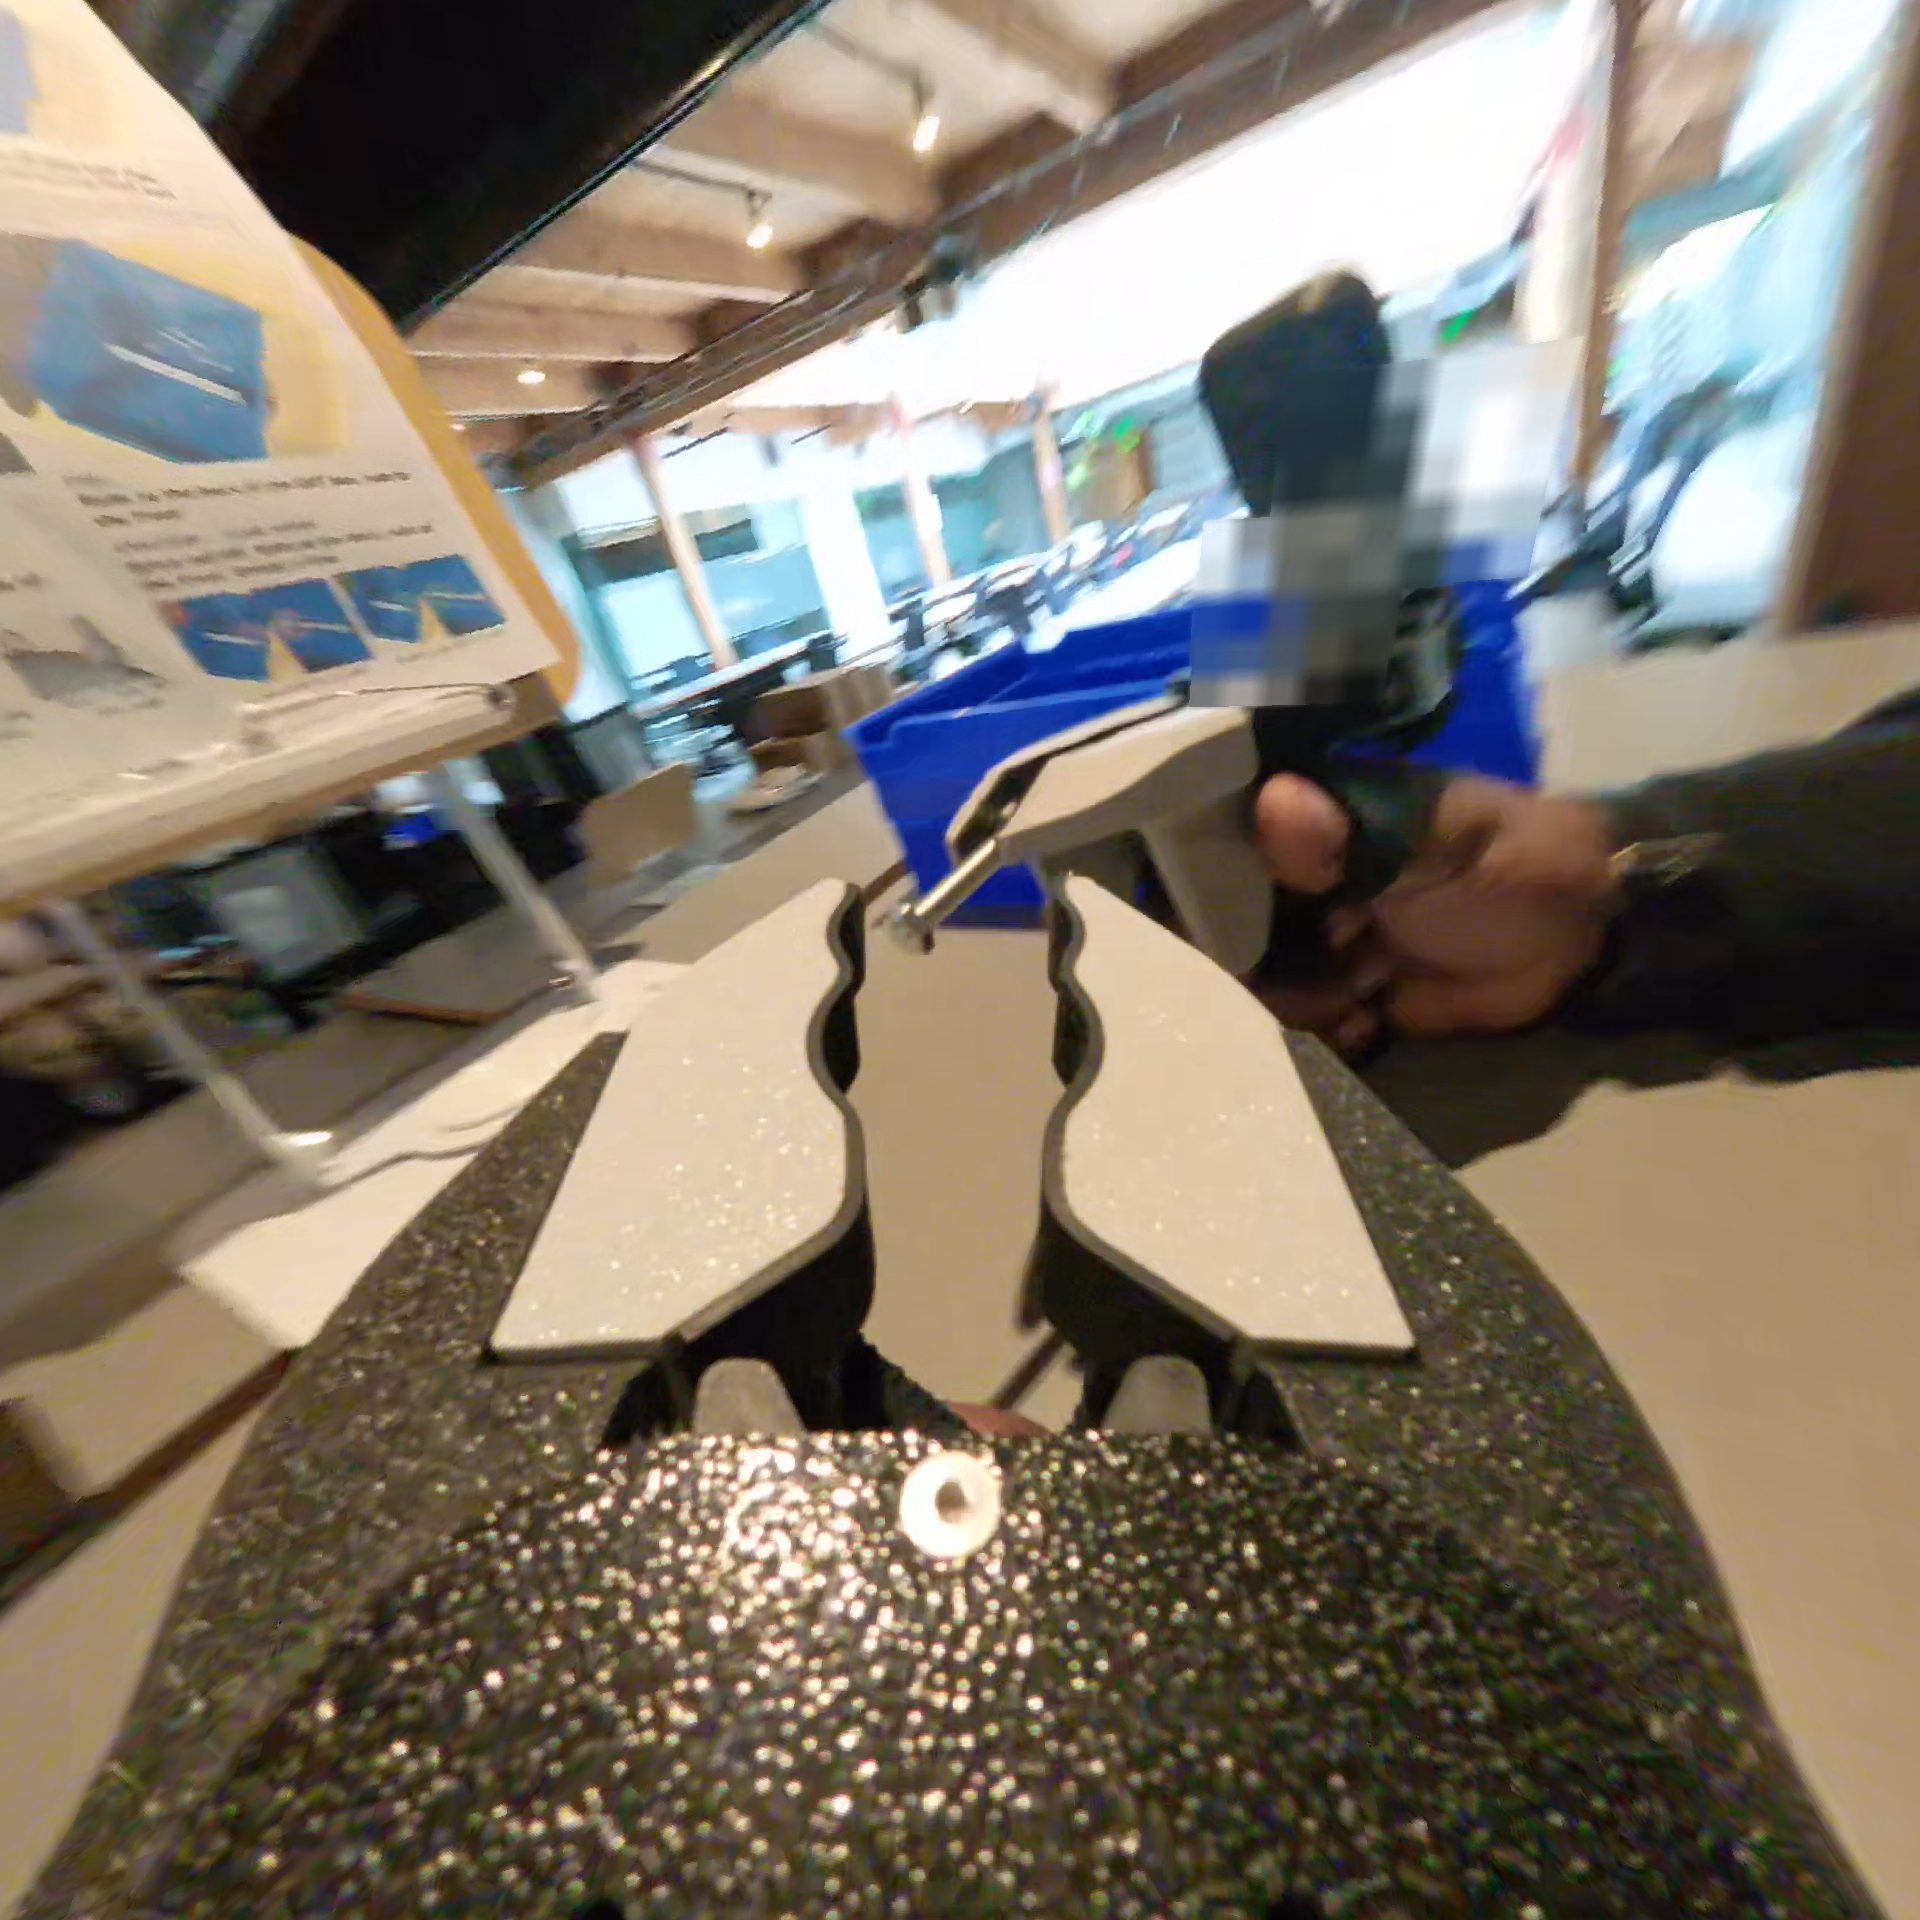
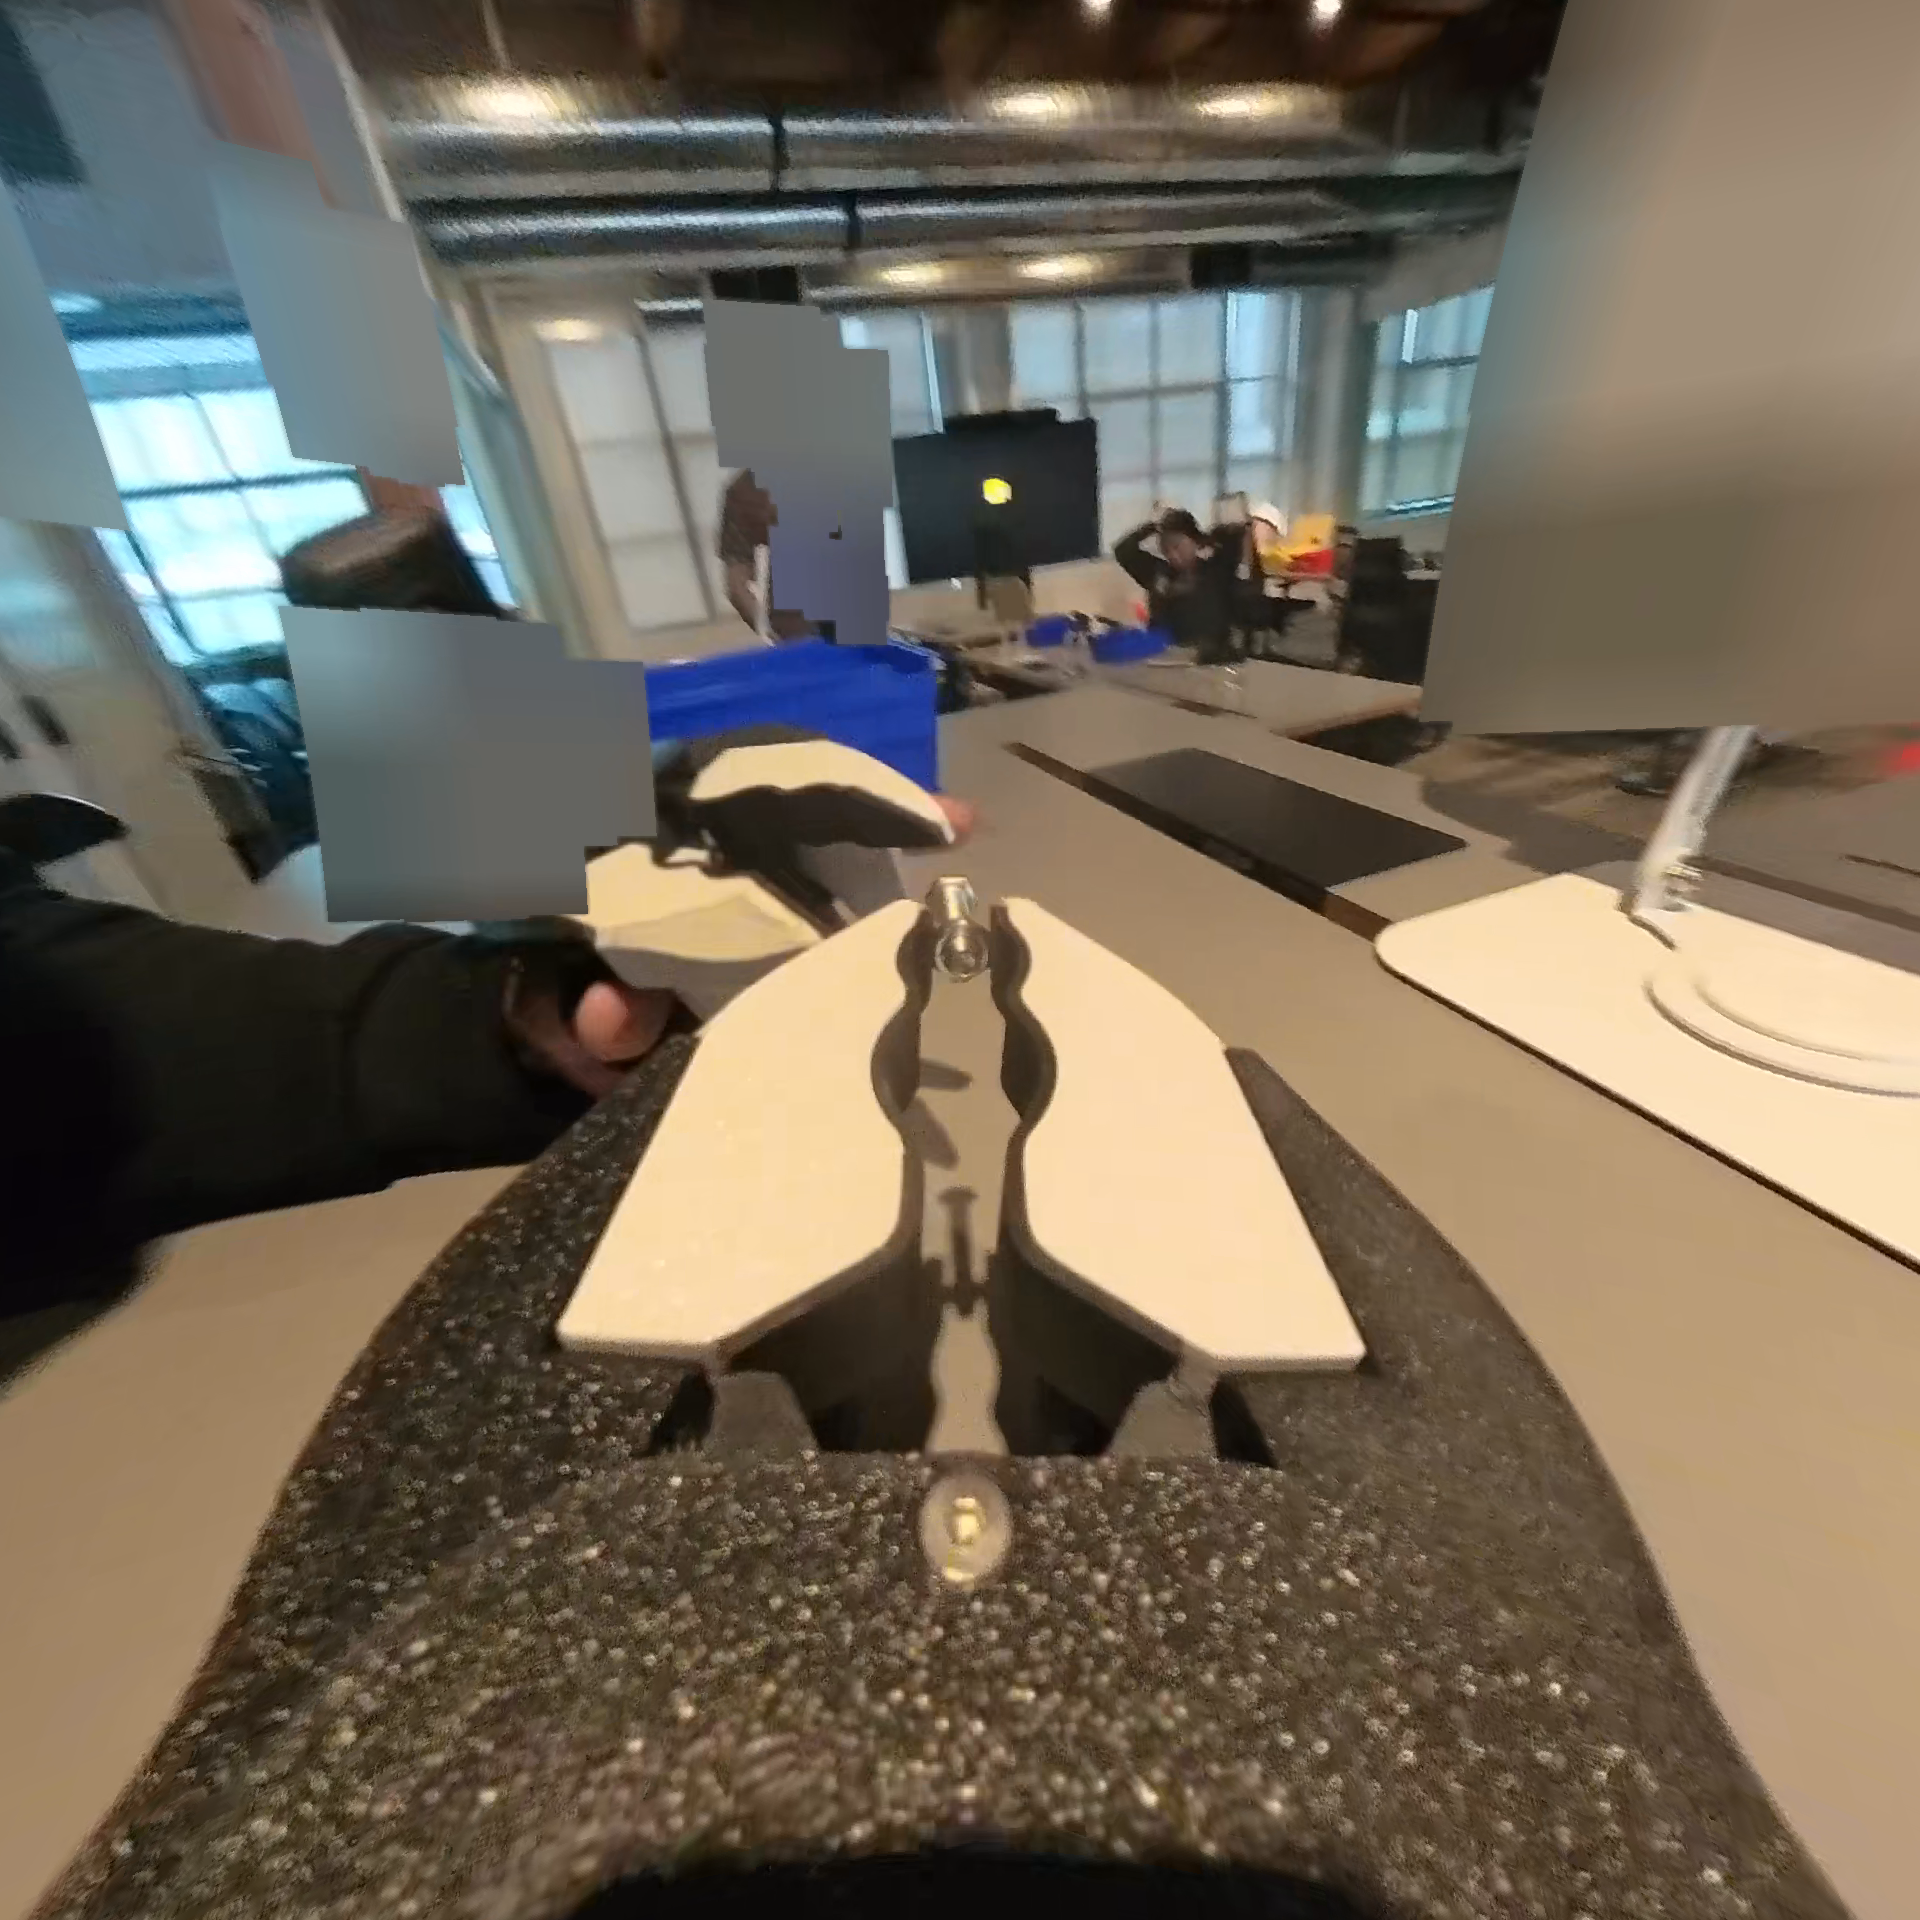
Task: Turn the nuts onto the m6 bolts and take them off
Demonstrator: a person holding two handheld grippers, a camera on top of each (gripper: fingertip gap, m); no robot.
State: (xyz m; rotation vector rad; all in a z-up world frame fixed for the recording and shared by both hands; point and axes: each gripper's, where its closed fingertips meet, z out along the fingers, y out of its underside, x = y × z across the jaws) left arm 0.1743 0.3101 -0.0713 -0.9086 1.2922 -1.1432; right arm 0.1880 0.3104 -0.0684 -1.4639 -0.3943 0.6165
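Silver bolt [image 2: 954, 940] with nut [image 2: 952, 894], pinched between right tongs' [image 2: 958, 925] tips

Black sleeve [image 2: 208, 1049], speckled black claw [image 2: 961, 914] (pale grey fingers [image 2: 790, 1132]).

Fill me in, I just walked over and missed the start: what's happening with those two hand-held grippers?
A person is working with a gripper in each hand over a grey table. The right gripper has its jaws shut on a small silver bolt, held up off the table near the fingertips. A nut seems to sit at the bolt's end, though blur makes that uncertain. The left gripper has its jaws open and empty, with the bolt's end just ahead of them. A blue bin stands behind.
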